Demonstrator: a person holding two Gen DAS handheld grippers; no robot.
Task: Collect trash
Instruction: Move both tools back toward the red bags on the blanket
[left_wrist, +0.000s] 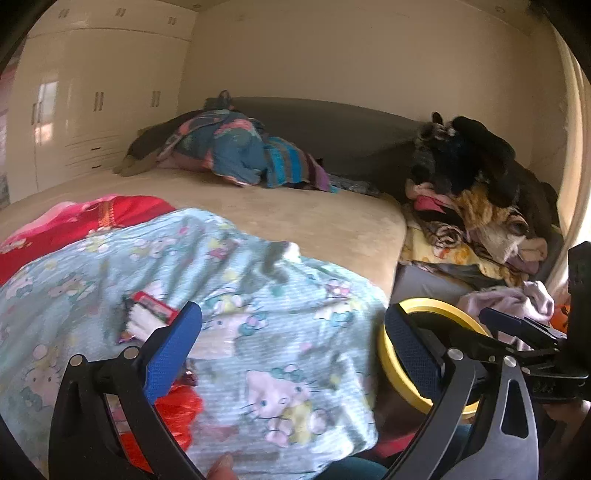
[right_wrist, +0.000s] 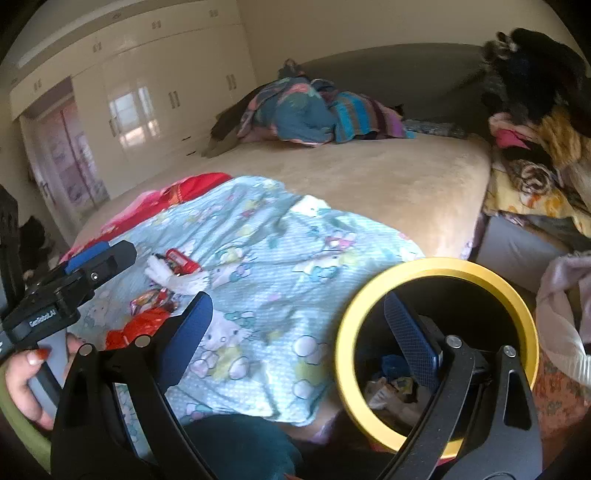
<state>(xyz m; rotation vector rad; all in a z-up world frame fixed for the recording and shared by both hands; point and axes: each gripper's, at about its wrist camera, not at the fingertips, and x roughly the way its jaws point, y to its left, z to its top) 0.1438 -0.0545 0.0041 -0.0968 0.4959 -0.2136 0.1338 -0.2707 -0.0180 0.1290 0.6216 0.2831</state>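
Observation:
Trash lies on a light-blue cartoon-print sheet (right_wrist: 280, 266) on the bed: a red wrapper with white crumpled paper (right_wrist: 173, 267), a small shiny wrapper (right_wrist: 153, 297) and a crumpled red wrapper (right_wrist: 135, 326). In the left wrist view the red wrapper with paper (left_wrist: 151, 317) and the crumpled red wrapper (left_wrist: 177, 410) lie by the left finger. My left gripper (left_wrist: 291, 343) is open and empty above the sheet. My right gripper (right_wrist: 299, 328) is open and empty, its right finger over a yellow-rimmed black bin (right_wrist: 436, 266) that holds some trash (right_wrist: 391, 387).
The beige bed (right_wrist: 369, 177) carries a red cloth (right_wrist: 199, 184) and a pile of colourful bedding (right_wrist: 314, 114) at the far end. A heap of clothes (right_wrist: 535, 147) lies right of the bed. Cream wardrobes (right_wrist: 147, 96) line the left wall.

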